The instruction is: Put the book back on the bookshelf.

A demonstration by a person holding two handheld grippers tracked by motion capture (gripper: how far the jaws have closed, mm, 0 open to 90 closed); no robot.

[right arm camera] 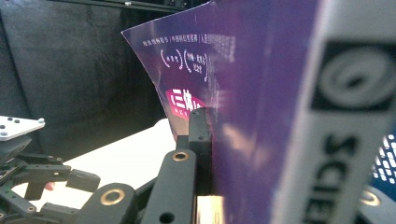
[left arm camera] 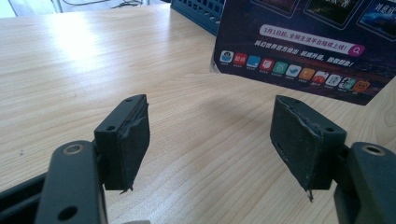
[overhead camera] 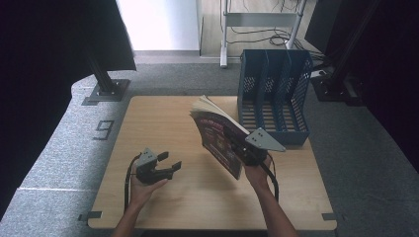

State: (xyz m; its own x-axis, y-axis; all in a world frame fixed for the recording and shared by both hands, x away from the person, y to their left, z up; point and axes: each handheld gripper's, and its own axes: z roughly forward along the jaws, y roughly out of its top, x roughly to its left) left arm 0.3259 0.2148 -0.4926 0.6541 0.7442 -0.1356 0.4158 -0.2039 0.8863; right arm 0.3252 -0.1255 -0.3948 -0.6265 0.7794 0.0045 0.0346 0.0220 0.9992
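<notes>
Grey carpet rings the wooden table — right tongs clamp a magazine, left tongs wide.

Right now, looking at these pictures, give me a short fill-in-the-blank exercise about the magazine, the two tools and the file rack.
1. The right tool is shut on the ____.
2. The left tool has its jaws ____ with nothing between them.
3. The file rack on the table is ____ in colour.
4. The magazine is held ____ the table, not lying flat on it.

Missing words: magazine; open; blue; above
</notes>
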